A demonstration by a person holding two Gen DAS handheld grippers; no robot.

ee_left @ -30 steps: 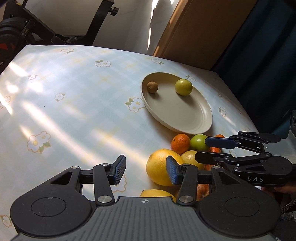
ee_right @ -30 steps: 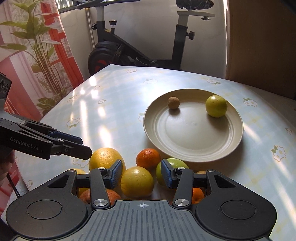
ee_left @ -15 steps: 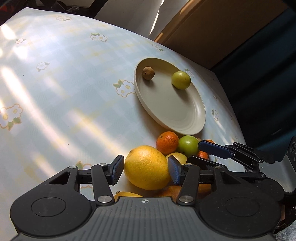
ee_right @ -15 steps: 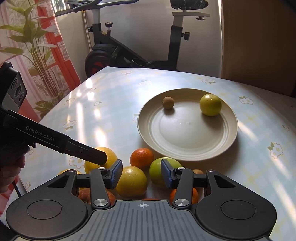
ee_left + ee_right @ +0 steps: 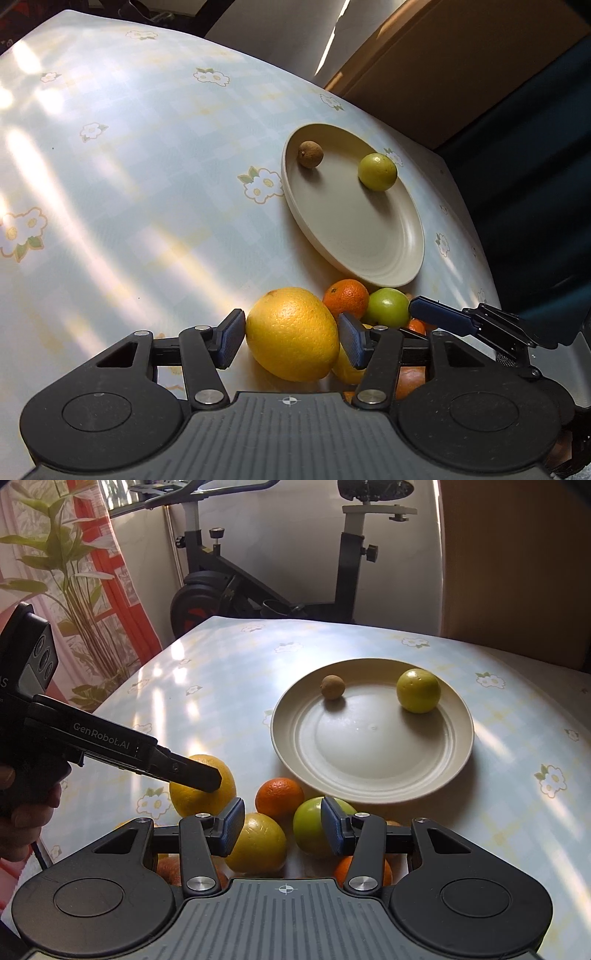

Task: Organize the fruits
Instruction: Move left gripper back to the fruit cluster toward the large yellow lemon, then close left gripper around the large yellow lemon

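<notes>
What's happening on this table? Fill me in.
A person is sorting fruit with two handheld claws. The left claw straddles the big yellow citrus, jaws just opening wider, pads not yet pressing. The right claw waits open over the pile. The plate holds only a green-yellow fruit and a small brown one.
</notes>
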